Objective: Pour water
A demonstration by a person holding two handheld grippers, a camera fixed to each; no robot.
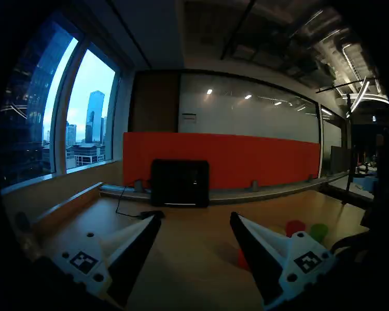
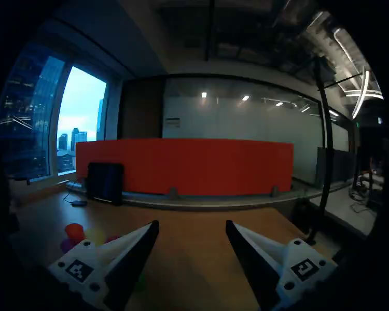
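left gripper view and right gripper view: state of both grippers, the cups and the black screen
left gripper: open, empty
right gripper: open, empty
red cup: on the desk, untouched, contents unclear
green cup: on the desk beside it, untouched
black screen: dark, propped upright

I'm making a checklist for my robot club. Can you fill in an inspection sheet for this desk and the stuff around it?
Surface: wooden desk, bare between the claws.
Job's things: red cup and green cup on the desk, apart from both claws.
Clutter: black screen upright at the desk's back.
Grippers: left claw open, holding nothing; right claw open, holding nothing.
Cables: black cable beside the screen.
Surroundings: orange partition; window showing towers.
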